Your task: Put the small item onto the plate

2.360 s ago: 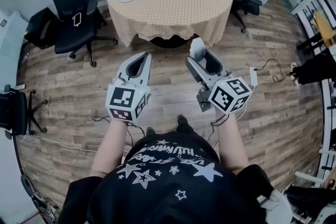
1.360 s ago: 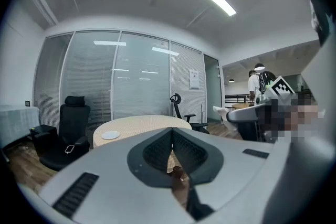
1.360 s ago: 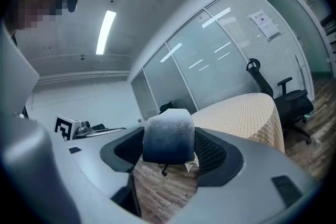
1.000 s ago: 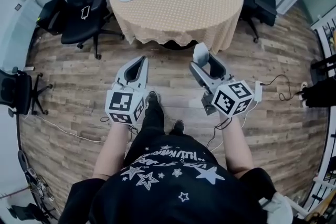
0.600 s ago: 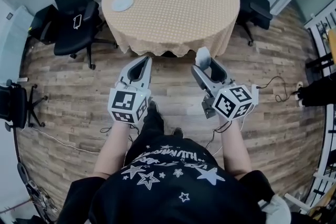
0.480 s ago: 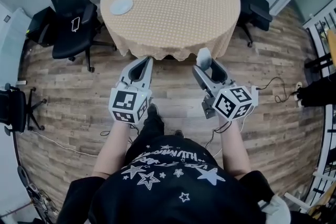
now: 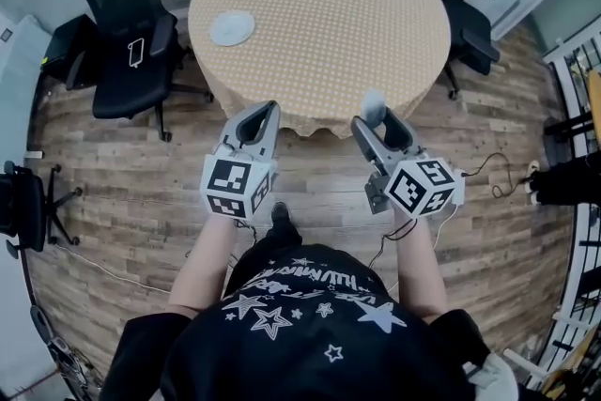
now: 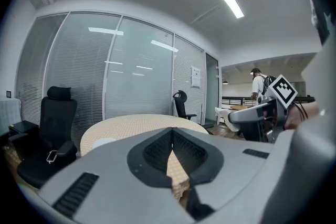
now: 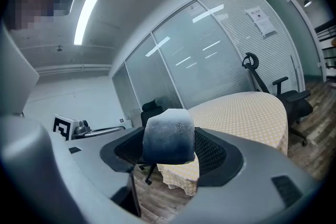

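Before the table, right tool grips a grey block; left tool closed.

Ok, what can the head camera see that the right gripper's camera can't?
Only the head view shows the plate lying on the round table, and the person's star-print shirt. Only the right gripper view shows the ceiling light. Both show the round table and the small item clamped in the right gripper.

tablecloth: tan, dotted | plate: pale grey | small item: white fading to blue-grey | chairs: black
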The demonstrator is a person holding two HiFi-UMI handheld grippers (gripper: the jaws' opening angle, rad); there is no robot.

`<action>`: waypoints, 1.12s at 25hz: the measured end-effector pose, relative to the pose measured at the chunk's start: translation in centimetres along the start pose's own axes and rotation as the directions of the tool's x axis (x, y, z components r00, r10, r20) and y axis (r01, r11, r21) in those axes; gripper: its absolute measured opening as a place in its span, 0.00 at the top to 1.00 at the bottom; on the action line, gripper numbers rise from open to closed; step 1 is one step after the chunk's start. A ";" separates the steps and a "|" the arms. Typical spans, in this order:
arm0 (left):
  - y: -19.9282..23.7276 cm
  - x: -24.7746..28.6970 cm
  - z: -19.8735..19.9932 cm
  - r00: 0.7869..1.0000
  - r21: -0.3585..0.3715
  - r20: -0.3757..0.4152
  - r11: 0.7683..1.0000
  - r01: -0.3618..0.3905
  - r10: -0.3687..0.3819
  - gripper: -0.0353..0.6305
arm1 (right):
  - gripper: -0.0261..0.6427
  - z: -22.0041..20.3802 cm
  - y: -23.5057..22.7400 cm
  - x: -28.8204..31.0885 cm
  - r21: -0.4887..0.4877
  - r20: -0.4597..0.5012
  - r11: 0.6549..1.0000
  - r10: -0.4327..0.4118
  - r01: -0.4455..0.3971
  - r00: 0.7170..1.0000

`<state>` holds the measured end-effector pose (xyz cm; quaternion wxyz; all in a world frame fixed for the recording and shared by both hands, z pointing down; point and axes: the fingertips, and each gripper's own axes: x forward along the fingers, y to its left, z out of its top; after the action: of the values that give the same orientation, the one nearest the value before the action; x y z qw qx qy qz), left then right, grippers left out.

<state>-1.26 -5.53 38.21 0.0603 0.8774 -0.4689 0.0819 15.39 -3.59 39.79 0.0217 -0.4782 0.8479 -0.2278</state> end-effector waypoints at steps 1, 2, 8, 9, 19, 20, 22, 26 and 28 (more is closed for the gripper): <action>0.8 0.3 0.0 1.000 -0.004 -0.002 1.000 0.004 -0.004 0.94 | 0.51 0.1 0.1 0.8 0.000 -0.001 1.000 -0.004 0.004 1.000; 1.7 0.6 -0.1 1.000 -0.009 -0.004 1.000 0.007 -0.007 0.94 | 0.51 0.2 0.3 1.6 0.001 -0.003 1.000 -0.009 0.009 1.000; 6.0 2.2 -0.5 1.000 -0.040 -0.005 0.999 0.031 -0.031 0.94 | 0.52 0.2 1.2 5.8 0.006 -0.027 0.999 -0.040 0.040 0.999; 6.6 2.5 -0.7 0.999 -0.045 -0.007 0.998 0.037 -0.037 0.94 | 0.51 0.2 1.3 6.4 0.007 -0.029 0.999 -0.047 0.047 0.998; 8.3 4.7 -2.0 0.994 -0.088 -0.034 0.991 0.096 -0.100 0.94 | 0.51 -1.6 1.4 8.6 0.053 -0.052 0.996 -0.071 0.073 0.996; 8.1 5.0 -2.1 0.994 -0.084 -0.035 0.991 0.100 -0.103 0.94 | 0.51 -1.6 1.0 8.6 0.058 -0.051 0.996 -0.070 0.073 0.996; 7.6 5.7 -1.8 0.994 -0.076 -0.026 0.991 0.107 -0.109 0.94 | 0.51 -1.3 -0.3 8.8 0.065 -0.046 0.995 -0.069 0.072 0.997; 7.6 7.2 -1.0 0.997 -0.062 -0.017 0.996 0.070 -0.071 0.94 | 0.51 0.3 -1.8 10.0 0.041 -0.045 0.999 -0.030 0.032 0.999; 7.9 8.0 -0.5 0.999 -0.055 -0.019 0.998 0.037 -0.038 0.94 | 0.51 1.3 -2.5 10.8 0.024 -0.046 1.000 0.006 -0.005 0.999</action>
<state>-3.47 -16.32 40.50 0.0907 0.8832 -0.4536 0.0768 11.91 -14.00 41.58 0.0082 -0.4703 0.8467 -0.2488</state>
